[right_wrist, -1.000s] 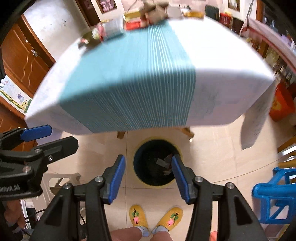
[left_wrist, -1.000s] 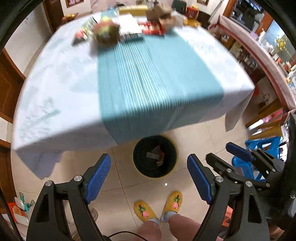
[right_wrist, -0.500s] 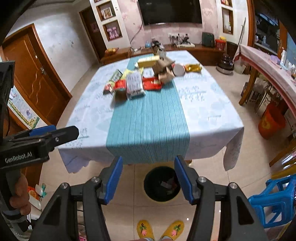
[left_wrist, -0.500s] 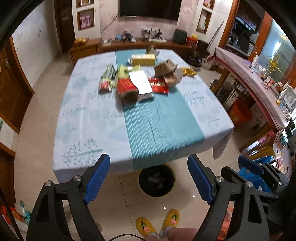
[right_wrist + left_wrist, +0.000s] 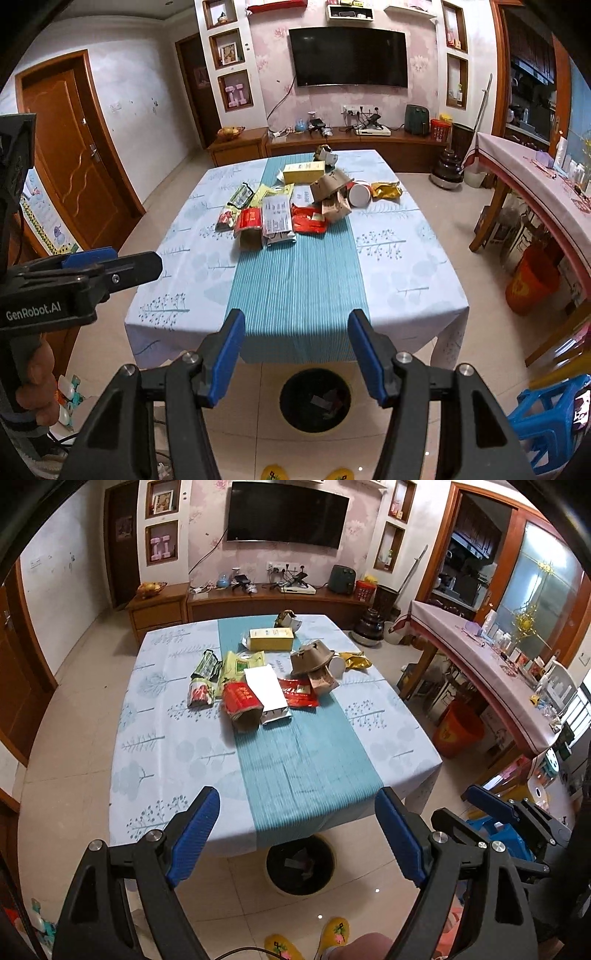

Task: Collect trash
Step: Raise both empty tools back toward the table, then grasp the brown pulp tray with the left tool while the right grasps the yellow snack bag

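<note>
A pile of trash lies at the far half of the table (image 5: 177,738): a red packet (image 5: 240,698), a white paper (image 5: 266,686), a brown paper container (image 5: 312,659), a yellow box (image 5: 271,638), green packets (image 5: 207,664) and a gold wrapper (image 5: 356,661). On the floor, partly under the table's near edge, stands a black bin (image 5: 301,864) with scraps in it. My left gripper (image 5: 297,797) hangs open and empty above the near edge. My right gripper (image 5: 296,319) is likewise open and empty, above the bin (image 5: 315,400). Both are far from the pile (image 5: 280,218).
An orange bucket (image 5: 458,731) and a long side table with a pink cloth (image 5: 498,657) stand to the right. A blue plastic stool (image 5: 546,417) is at my near right. The person's yellow slippers (image 5: 332,934) are by the bin. A wooden door (image 5: 74,155) is on the left.
Both grippers have risen and tilted up, so the view went from the bin and the table's near edge to the whole table. The right jaws stand a little wider.
</note>
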